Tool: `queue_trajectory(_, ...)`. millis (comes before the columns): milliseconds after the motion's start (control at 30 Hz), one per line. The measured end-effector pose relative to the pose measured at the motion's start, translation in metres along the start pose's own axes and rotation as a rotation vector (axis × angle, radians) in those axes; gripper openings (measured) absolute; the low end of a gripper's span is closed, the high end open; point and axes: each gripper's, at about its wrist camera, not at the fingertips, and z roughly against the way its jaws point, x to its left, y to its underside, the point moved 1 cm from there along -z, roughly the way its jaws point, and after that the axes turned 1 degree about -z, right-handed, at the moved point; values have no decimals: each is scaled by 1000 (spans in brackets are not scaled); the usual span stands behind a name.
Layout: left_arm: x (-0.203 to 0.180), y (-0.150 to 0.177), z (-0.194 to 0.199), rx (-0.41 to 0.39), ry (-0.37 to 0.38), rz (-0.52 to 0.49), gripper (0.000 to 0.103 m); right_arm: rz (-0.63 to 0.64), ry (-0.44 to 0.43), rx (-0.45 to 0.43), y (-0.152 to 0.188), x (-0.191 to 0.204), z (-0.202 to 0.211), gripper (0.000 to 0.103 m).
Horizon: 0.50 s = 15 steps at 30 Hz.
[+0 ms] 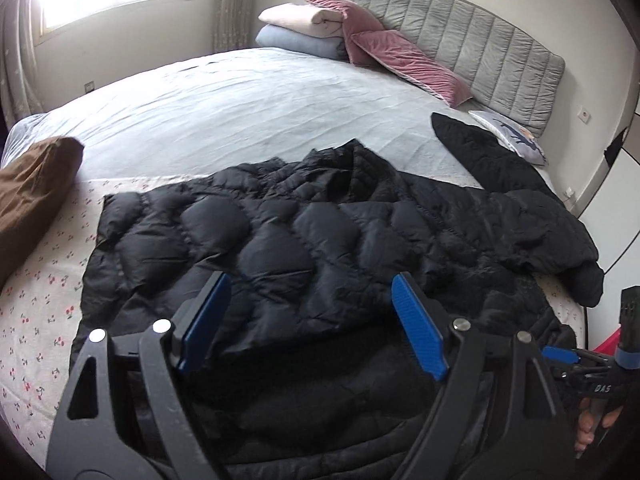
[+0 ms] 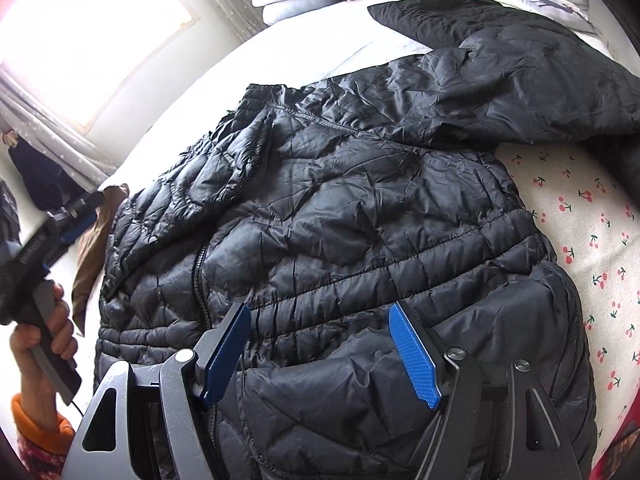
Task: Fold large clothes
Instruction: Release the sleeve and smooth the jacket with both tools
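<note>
A black quilted puffer jacket [image 1: 304, 236] lies spread on the bed, its hem toward me and one sleeve [image 1: 492, 156] stretched toward the headboard. My left gripper [image 1: 310, 320] is open and empty, hovering just above the jacket's lower part. In the right wrist view the jacket [image 2: 340, 216] fills the frame, zipper at the left. My right gripper [image 2: 320, 352] is open and empty above the hem. The left gripper [image 2: 76, 216] shows at the left edge there; the right gripper [image 1: 560, 356] shows at the lower right of the left wrist view.
The bed has a pale blue sheet [image 1: 240, 112] and a cherry-print cloth [image 1: 44, 300] under the jacket. A brown garment [image 1: 32, 196] lies at the left. Pink pillows [image 1: 404, 60], folded blankets [image 1: 300, 28] and a grey headboard [image 1: 480, 40] stand at the far end.
</note>
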Motion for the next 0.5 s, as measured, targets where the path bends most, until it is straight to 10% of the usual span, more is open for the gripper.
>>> queue_trajectory(233, 53, 60, -53, 146, -63, 124, 83, -7, 4, -1, 0, -2, 0, 73)
queue_trajectory(500, 40, 67, -25, 145, -65, 155, 84, -17, 23, -10, -4, -8, 1, 73)
